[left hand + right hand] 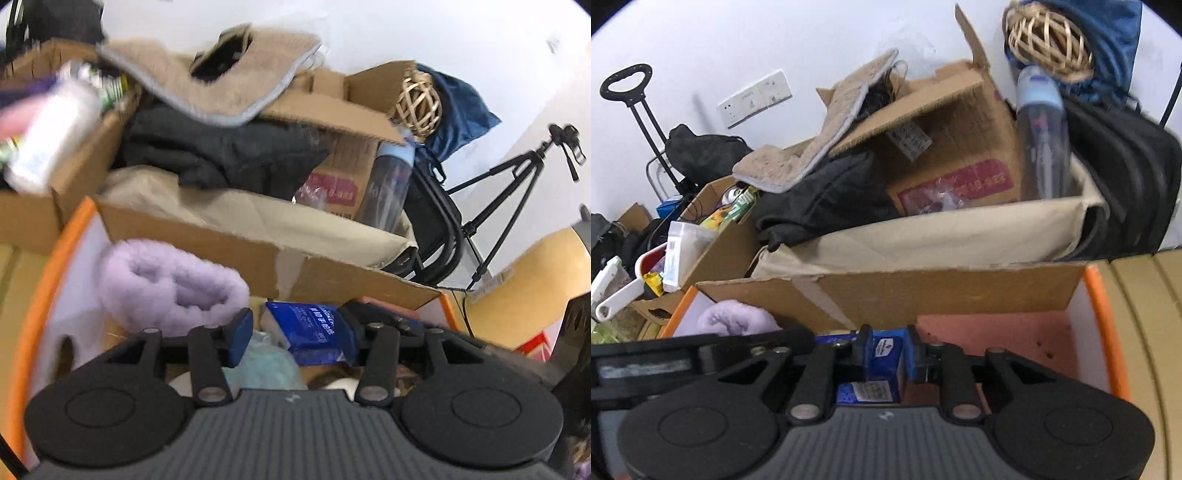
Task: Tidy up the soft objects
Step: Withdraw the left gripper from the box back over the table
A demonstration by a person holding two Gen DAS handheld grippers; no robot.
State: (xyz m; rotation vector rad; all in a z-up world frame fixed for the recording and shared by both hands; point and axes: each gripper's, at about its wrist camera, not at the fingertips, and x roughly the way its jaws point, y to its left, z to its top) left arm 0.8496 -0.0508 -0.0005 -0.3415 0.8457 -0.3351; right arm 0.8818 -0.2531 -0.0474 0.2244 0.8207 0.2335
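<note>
Hovering over an orange-rimmed bin [1106, 325], both grippers sit low among its contents. The right gripper [888, 356] is pinching a small blue tissue pack [884, 363] between its pads, holding it just above the bin's pinkish floor. The left gripper [295, 334] stands spread, with nothing pressed between its pads; another blue tissue pack [314, 332] lies between and beyond them, next to a pale green fluffy thing [266, 363]. A lilac fluffy slipper [170, 284] already rests inside the bin at its left side. Judging from this, the sorting is partway: a few soft things are in the bin, while a beige plush mat [221, 81] and a dark garment [218, 151] are draped over the cardboard boxes [897, 291] behind and seem yet to be gathered. Writing is sparse: the tissue packs carry white print too blurred to read, and the rear box bears a red label [960, 186] seen upside down, whose characters cannot be made out with confidence.
</note>
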